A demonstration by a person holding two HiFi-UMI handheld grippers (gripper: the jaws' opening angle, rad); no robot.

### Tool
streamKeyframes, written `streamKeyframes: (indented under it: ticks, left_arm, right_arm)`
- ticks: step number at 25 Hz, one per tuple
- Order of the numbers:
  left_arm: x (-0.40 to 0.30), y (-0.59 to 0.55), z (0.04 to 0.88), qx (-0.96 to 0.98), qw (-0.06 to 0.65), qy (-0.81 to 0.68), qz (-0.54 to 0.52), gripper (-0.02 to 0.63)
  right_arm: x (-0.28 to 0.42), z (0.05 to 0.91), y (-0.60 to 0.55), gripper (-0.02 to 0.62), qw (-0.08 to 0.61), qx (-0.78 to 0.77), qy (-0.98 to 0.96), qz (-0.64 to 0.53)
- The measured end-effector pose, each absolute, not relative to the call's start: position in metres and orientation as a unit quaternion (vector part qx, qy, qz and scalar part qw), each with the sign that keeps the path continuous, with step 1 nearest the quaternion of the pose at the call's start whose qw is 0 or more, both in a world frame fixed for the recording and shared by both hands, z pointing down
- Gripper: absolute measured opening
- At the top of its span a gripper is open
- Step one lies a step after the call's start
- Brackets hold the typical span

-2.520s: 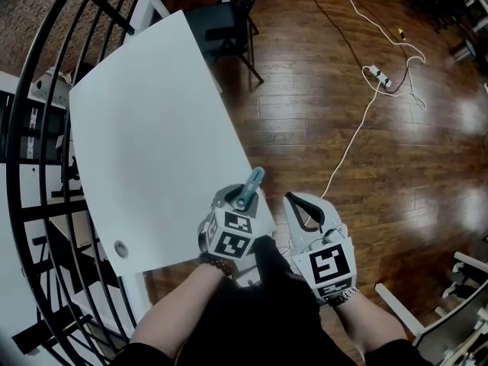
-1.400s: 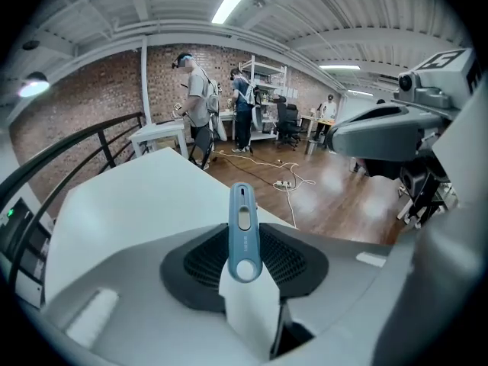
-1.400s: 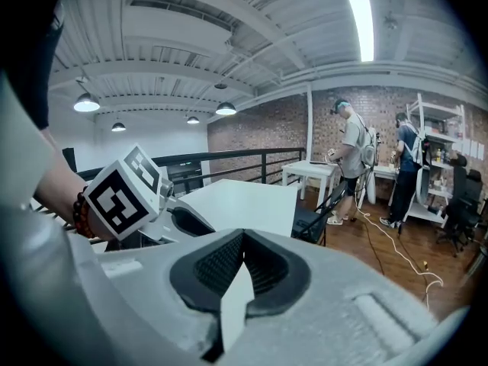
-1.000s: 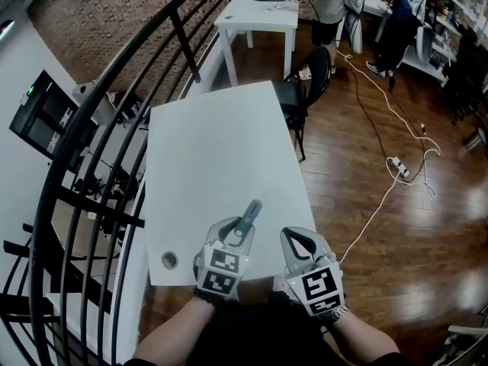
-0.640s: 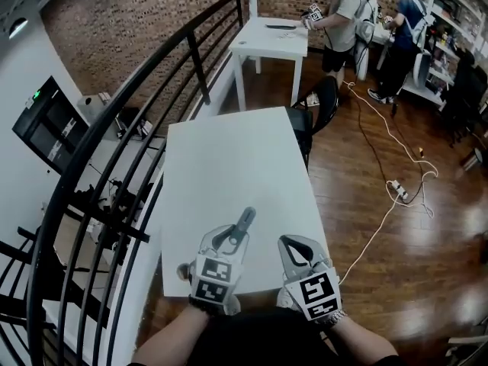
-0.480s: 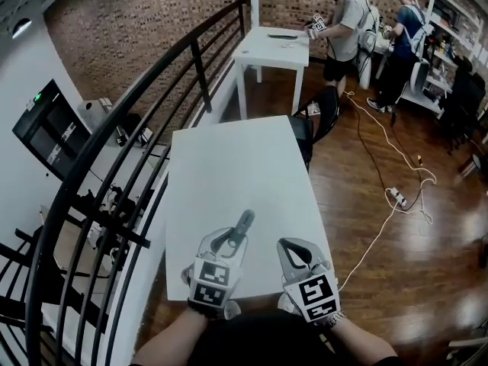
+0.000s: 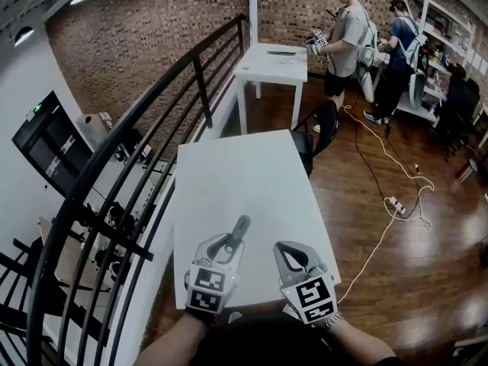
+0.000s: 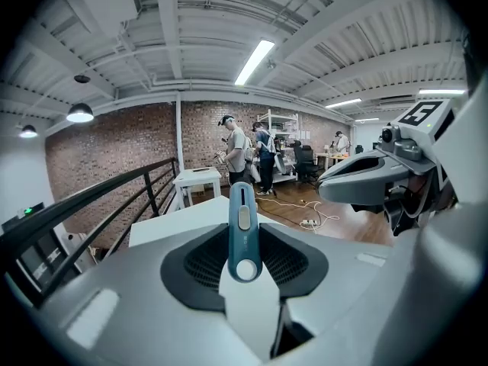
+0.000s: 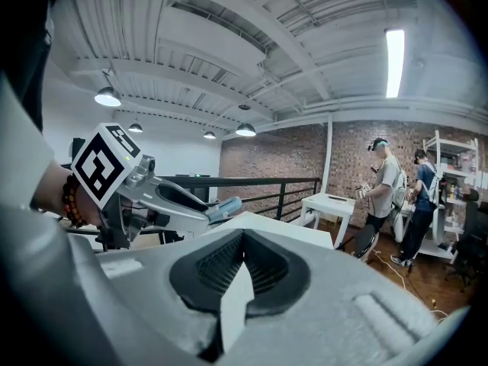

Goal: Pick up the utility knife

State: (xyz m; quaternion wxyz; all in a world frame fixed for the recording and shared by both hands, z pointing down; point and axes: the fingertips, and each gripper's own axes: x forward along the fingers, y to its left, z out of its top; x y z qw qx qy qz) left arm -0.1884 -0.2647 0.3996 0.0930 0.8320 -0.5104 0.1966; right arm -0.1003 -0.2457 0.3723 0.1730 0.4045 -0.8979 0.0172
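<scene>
Both grippers have risen over the white rectangular bench (image 7: 244, 181). The left gripper (image 7: 226, 242) holds the slim teal plastic utility knife (image 7: 240, 227) clamped in its jaws, while the right gripper (image 7: 286, 248) has its jaws closed and empty.

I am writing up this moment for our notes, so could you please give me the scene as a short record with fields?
Held item: teal utility knife, gripped near one end, the rest sticking out forward
Left gripper: jaws shut on the knife
Right gripper: jaws together, nothing between them
Work surface: white table, top bare
Left of table: black railing
Background: two people beside a second white table
Floor: power strip with cables on dark wood
</scene>
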Motion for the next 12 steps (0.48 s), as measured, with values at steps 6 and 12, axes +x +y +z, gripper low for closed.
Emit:
streamKeyframes:
  ticks: [6, 12]
  left_arm:
    - [-0.192, -0.265, 0.392, 0.834, 0.087, -0.513, 0.186, 0.147]
    - [-0.188, -0.265, 0.386, 0.834, 0.086, -0.515, 0.178, 0.147]
  right_arm:
    - [-0.108, 0.37, -0.245, -0.008, 0.171, 0.401, -0.9, 0.012]
    - [-0.11, 0.367, -0.245, -0.008, 0.173, 0.395, -0.902, 0.009]
